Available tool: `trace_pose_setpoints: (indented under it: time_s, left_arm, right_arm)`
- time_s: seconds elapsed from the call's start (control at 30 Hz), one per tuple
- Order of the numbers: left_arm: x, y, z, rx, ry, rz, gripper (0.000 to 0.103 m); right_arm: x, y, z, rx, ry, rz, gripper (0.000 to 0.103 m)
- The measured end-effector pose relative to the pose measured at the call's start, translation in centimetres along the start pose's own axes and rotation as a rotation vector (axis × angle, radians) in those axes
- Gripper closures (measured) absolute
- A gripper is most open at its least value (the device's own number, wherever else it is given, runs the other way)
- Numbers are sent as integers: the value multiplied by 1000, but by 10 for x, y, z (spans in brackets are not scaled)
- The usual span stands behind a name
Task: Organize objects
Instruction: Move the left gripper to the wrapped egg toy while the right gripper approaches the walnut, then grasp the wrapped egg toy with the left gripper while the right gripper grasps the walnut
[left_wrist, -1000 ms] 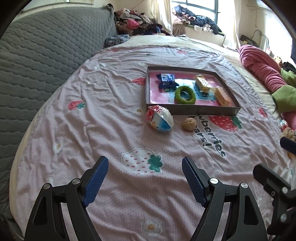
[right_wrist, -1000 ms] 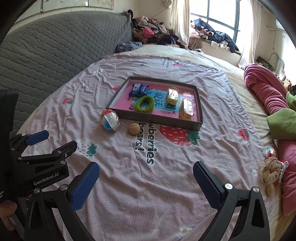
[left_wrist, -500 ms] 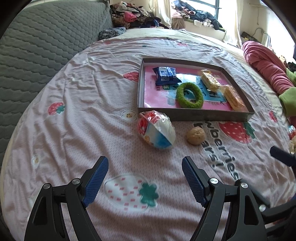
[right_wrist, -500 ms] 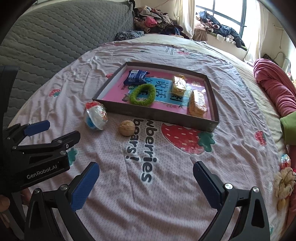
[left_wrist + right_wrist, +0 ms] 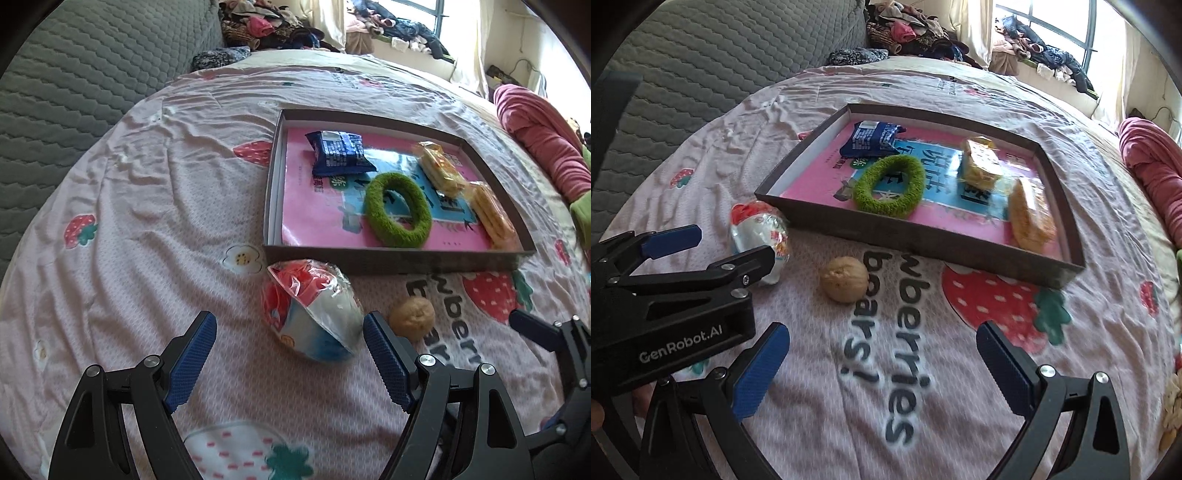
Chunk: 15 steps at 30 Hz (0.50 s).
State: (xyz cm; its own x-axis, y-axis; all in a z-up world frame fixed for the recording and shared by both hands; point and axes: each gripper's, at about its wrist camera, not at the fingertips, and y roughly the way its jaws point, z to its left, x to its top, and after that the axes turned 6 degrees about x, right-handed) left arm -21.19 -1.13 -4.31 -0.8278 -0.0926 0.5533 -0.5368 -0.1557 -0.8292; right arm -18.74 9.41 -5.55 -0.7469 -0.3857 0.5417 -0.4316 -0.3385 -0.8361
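A red, white and blue snack packet (image 5: 314,310) lies on the pink bedsheet just in front of a dark shallow tray (image 5: 399,258). A walnut (image 5: 412,318) lies to its right. My left gripper (image 5: 291,354) is open, low over the sheet, with the packet just ahead between its fingers. My right gripper (image 5: 882,365) is open and empty, with the walnut (image 5: 844,279) ahead of it to the left. The left gripper (image 5: 701,247) shows in the right wrist view next to the packet (image 5: 759,236). The tray (image 5: 923,240) holds a blue packet, a green ring and two biscuit packs.
A grey quilted headboard (image 5: 74,74) rises at the left. Piled clothes (image 5: 280,29) lie at the far end under a window. A pink rolled blanket (image 5: 539,136) lies along the right edge of the bed.
Both grippers have moved forward toward the tray. The snack packet and walnut are now much closer, and the packet sits just ahead of the left gripper's fingers.
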Motion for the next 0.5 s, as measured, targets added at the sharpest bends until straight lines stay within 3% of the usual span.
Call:
trace_pose_setpoints:
  time_s: [0.37,0.5]
  left_arm:
    - [7,13,-4,-44,-11,-5,20]
    - [6,17,-3,-60,-19,-6,20]
  right_arm:
    - [11,27,-3,16,15,-4,1]
    - [12,33,-4,34,17,3,11]
